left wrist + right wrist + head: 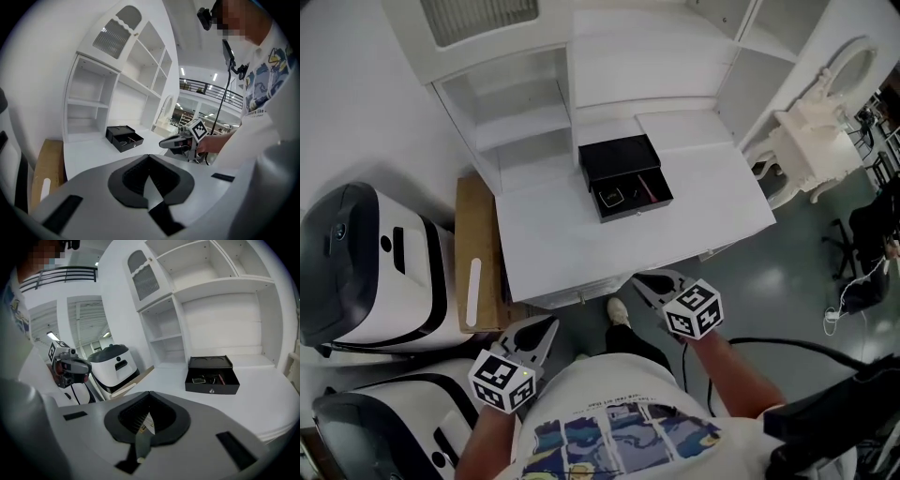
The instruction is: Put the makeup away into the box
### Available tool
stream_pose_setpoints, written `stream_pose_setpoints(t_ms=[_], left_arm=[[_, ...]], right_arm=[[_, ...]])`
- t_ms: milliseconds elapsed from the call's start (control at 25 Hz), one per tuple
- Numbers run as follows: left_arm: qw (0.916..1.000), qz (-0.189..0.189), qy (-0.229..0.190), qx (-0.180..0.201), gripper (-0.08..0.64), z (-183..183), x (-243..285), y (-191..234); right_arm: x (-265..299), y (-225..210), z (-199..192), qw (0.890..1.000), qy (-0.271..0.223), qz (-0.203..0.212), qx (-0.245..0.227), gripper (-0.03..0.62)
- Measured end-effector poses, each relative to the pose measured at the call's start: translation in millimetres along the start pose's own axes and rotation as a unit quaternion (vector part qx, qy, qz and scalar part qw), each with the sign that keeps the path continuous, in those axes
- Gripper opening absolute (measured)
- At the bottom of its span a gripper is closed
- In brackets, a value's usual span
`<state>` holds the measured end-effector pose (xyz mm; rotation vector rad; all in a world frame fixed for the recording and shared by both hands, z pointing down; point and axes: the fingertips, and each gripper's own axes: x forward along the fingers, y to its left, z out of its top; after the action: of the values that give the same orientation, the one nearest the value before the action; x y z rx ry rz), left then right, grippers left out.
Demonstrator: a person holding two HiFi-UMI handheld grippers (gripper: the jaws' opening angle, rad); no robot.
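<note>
- Head view: The black box (622,175) sits on the white bench (572,248), at the far side, right in front of the white shelves (520,122). Its lid is up.
- The makeup (630,195) lies inside the open box: a thin red stick and some small dark bits. They are too small to name.
- The left tool (548,324) and the right tool (638,280) are both off the near edge of the bench, close to the person's shirt (619,431). Both are well apart from the box.
- A flat piece of cardboard (473,239) lies just left of the bench. Big black-and-white machines (366,267) stand further left.
- Left gripper view: The left tool (149,157) has its jaws pressed together, and nothing is held. The box (124,137) is far off on the bench. The right tool (162,143) is on the right, in a hand.
- Right gripper view: The right tool (149,401) has its jaws pressed together too. A thin grey strip with a tiny label shows where they meet. I cannot tell what it is.
- The box (212,377) is far off to the right on the bench, open, with the makeup in it. The left tool (88,365) is on the far left, next to a machine (112,364).
</note>
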<state>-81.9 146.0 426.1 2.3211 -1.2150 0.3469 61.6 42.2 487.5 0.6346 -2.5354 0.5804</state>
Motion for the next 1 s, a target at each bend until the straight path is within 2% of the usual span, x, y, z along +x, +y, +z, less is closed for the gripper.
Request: stream_pose_setpoints(t_ms=[480,1000], left_arm=[[0.9997,0.008,-0.021,-0.006,0.014,-28.3,-42.4,-17.3],[0.9997,-0.002,-0.026,-0.004,0.014,-42.0,-45.9,-27.5]], right_arm=[[-5.2,65.7,-17.0,0.999,0.005,0.018,-0.045,0.025],[-9.9,90.2,-27.3,0.998,0.011,0.028,-0.063,0.025]])
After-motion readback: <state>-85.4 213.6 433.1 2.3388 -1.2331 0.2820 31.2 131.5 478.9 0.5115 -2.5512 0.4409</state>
